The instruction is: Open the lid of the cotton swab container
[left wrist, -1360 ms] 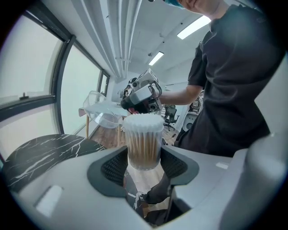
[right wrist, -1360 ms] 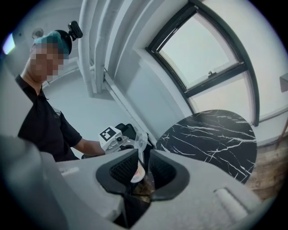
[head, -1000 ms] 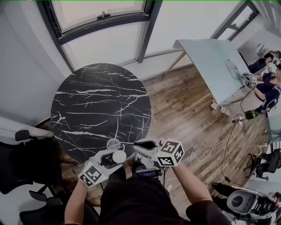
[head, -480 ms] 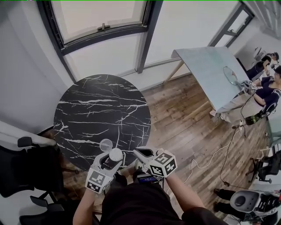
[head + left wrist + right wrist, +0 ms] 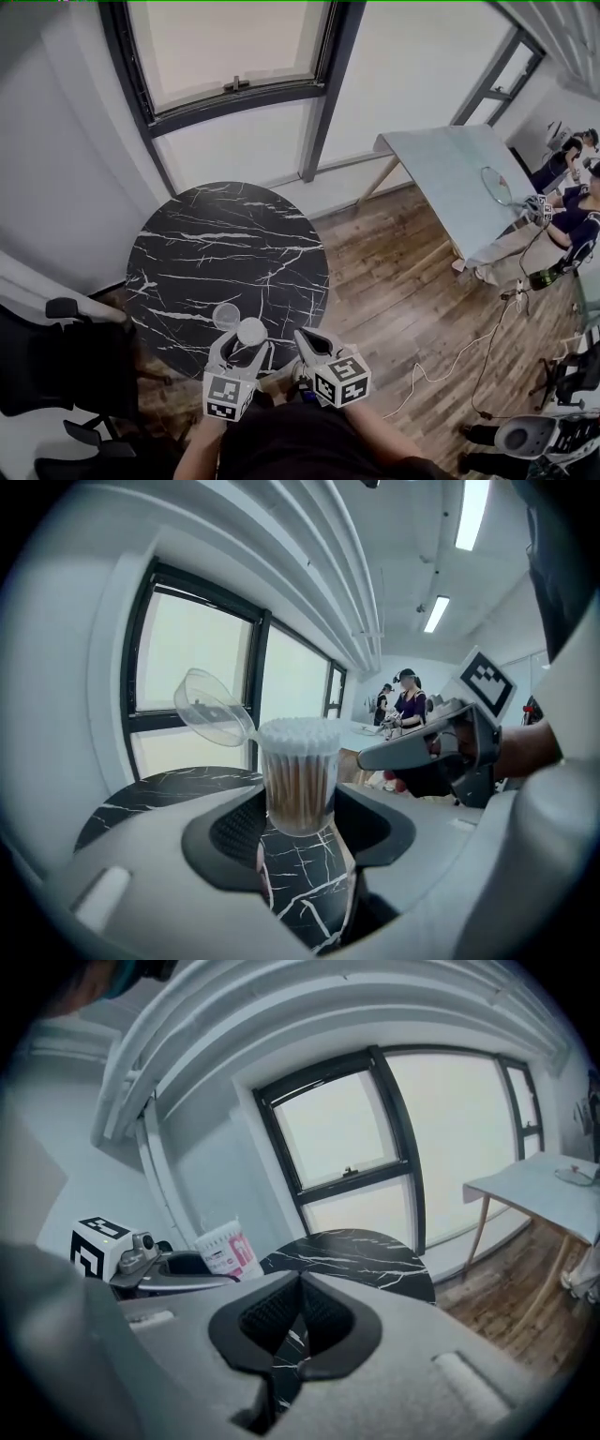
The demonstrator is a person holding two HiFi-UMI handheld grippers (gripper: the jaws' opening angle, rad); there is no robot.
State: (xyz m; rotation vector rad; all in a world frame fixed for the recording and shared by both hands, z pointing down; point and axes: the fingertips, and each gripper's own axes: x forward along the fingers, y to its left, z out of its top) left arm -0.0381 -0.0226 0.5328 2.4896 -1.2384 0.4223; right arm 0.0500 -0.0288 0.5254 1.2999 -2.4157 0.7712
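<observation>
The cotton swab container is gripped between the jaws of the left gripper above the near edge of the black marble bench. Its clear lid is flipped open toward the bench's centre. The right gripper is held just off that same edge, jaws closed on nothing.

cotton swab container between left gripper fingers | lid upper-left of it | right gripper to its right | round table ahead
</observation>
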